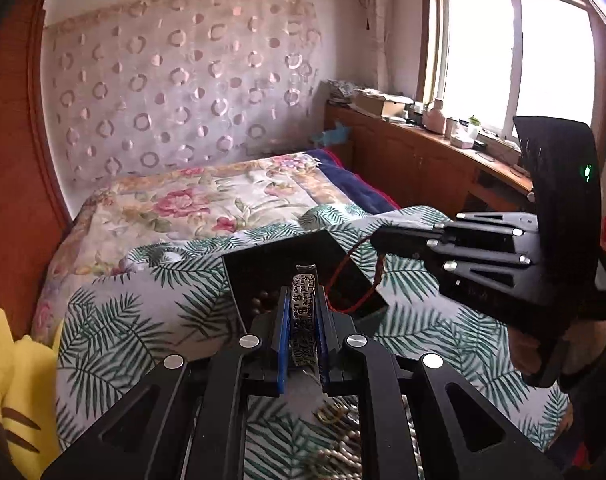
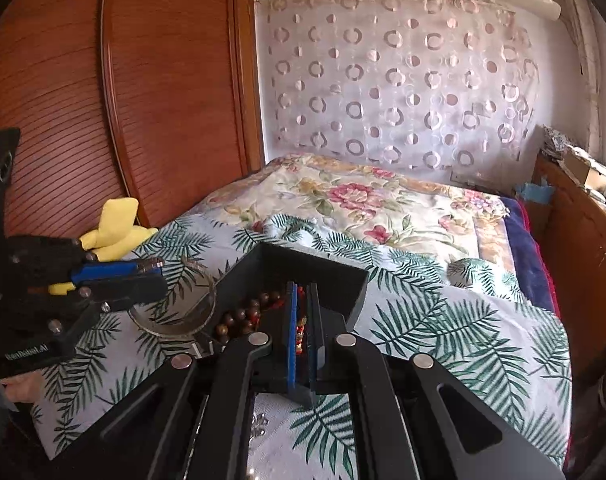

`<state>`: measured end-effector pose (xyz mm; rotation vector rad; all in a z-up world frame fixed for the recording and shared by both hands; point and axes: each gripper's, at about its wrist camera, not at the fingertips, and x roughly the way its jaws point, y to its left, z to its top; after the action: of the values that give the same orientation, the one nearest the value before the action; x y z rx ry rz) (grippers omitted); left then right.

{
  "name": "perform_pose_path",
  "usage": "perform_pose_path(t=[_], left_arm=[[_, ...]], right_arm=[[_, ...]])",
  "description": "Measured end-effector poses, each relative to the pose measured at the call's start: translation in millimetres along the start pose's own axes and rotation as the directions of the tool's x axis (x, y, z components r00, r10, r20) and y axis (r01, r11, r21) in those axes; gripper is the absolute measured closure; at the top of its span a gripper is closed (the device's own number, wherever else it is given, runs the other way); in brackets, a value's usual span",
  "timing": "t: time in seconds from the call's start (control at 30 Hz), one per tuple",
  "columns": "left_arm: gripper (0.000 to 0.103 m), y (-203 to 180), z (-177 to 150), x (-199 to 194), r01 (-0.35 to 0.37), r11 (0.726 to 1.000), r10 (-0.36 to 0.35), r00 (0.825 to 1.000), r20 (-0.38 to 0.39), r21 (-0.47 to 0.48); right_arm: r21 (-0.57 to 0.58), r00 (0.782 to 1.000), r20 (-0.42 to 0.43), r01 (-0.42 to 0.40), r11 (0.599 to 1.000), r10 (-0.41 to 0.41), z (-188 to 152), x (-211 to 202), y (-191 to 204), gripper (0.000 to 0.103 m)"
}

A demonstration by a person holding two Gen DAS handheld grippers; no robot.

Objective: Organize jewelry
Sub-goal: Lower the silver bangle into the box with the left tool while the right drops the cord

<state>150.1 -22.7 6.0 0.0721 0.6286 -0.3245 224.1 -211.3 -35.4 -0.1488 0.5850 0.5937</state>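
Left wrist view, left tongs (image 1: 303, 300) pinch engraved bangle (image 1: 304, 312), lower end hidden

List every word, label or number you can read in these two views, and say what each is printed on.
"enRobot.AI": white print on the body of the left hand-held gripper, first letter cut off.
Engraved lettering on the band that gripper holds: too blurred to read.
Nothing else legible.

My engraved metal bangle (image 1: 303, 312) stands edge-up, pinched above the black tray (image 2: 335, 276); a red cord bracelet (image 1: 353, 276) dangles over it; brown beads (image 2: 243, 316) lie inside.
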Motion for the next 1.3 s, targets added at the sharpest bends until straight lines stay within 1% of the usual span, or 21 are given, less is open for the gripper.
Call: perform_pose_path(t=[0.13,0.23,0.47,0.5,0.53,0.6,0.77,0.93,1.0,1.1,1.23,1.3], left_arm=[[0.093,8,5,15,-0.012,1.0,0.012,1.0,-0.015,0.002],[0.093,14,7,28,-0.02,1.0,0.02,0.999,-0.028,0.001],[0.093,24,12,52,-0.022,1.0,0.022,0.998,-0.052,-0.007],[0.093,25,13,55,-0.023,1.0,0.022,0.998,-0.055,-0.009],[0.093,25,14,59,-0.022,1.0,0.021,0.998,-0.06,-0.01],[0.093,27,15,64,-0.02,1.0,0.019,0.998,-0.064,-0.01],[0.093,27,21,76,-0.022,1.0,0.022,0.997,-0.074,-0.007],[0.092,27,20,83,-0.03,1.0,0.029,0.996,-0.084,-0.007],[0.084,28,20,82,-0.032,0.999,0.031,0.996,-0.082,-0.008],[0.078,26,19,75,-0.038,0.999,0.037,0.997,-0.071,-0.005],[0.069,24,16,62,-0.048,0.999,0.048,0.998,-0.051,0.0],[0.062,24,11,50,-0.056,0.998,0.056,0.998,-0.036,-0.004]], right_arm=[[0.002,1.0,-0.024,-0.013,1.0,0.013,-5,18,-2,0.098],[0.022,0.998,-0.05,-0.035,0.999,0.036,-15,35,-5,0.097],[0.032,0.995,-0.072,-0.07,0.997,0.072,-21,44,-7,0.095],[0.033,0.995,-0.071,-0.074,0.997,0.076,-21,44,-7,0.093],[0.037,0.995,-0.068,-0.076,0.996,0.078,-21,42,-6,0.084],[0.041,0.995,-0.057,-0.078,0.996,0.081,-21,37,-5,0.071],[0.027,0.996,-0.037,-0.078,0.997,0.079,-23,24,-4,0.071],[0.043,0.997,-0.029,-0.076,0.996,0.078,-33,10,-6,0.071],[0.038,0.997,-0.031,-0.069,0.997,0.07,-37,6,-6,0.071],[0.027,0.998,-0.036,-0.059,0.998,0.06,-43,2,-2,0.071],[0.025,0.997,-0.041,-0.066,0.997,0.067,-53,-3,4,0.071],[0.024,0.996,-0.047,-0.072,0.997,0.073,-56,-5,7,0.071]])
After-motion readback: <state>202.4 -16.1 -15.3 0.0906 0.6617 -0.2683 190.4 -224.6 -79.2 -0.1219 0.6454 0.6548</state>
